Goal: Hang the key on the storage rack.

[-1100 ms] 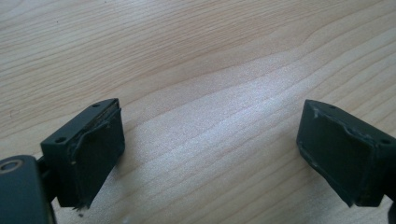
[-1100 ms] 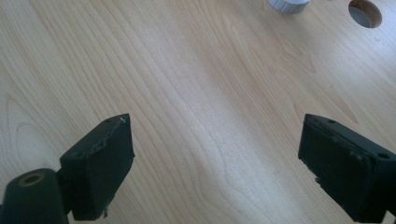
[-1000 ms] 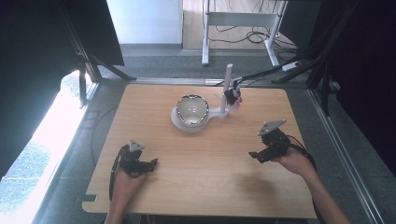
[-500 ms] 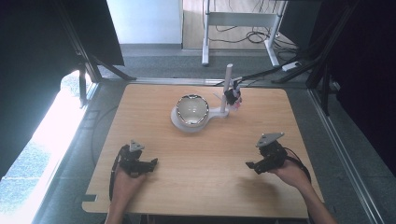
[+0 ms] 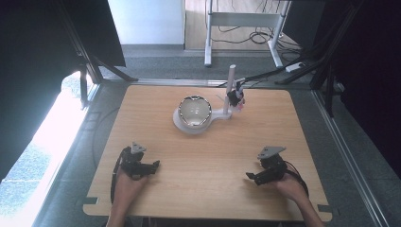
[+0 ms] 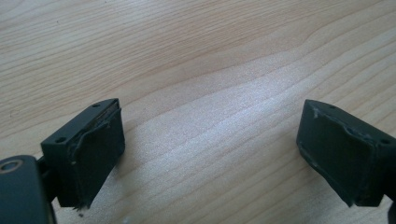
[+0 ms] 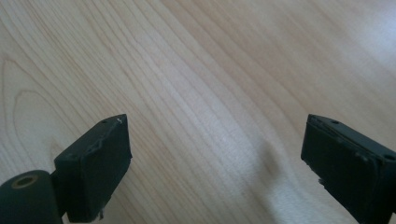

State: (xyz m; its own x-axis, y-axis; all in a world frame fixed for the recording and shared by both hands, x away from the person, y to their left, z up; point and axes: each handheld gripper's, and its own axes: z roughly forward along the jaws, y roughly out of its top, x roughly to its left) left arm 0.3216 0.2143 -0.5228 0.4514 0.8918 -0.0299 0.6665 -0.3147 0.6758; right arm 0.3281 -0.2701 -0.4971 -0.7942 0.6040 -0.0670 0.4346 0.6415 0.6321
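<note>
A shiny metal bowl (image 5: 194, 110) sits on a white stand base (image 5: 182, 126) at the table's far middle. A white post (image 5: 231, 90) rises from that base and carries a small black device (image 5: 234, 97). My left gripper (image 5: 153, 165) rests low at the near left, held in a hand, jaws wide apart over bare wood (image 6: 205, 135). At the near right my right gripper (image 5: 251, 177) lies close to the tabletop, also open, with nothing between its jaws (image 7: 215, 154). Both grippers are well short of the bowl.
The wooden table (image 5: 208, 156) has notches at its near corners. Cables (image 5: 265, 75) run off the far edge from the post. A white table frame (image 5: 246, 19) stands on the floor beyond. Dark curtains flank both sides.
My right gripper has drawn back toward the near edge and sunk lower. The left gripper has stayed put.
</note>
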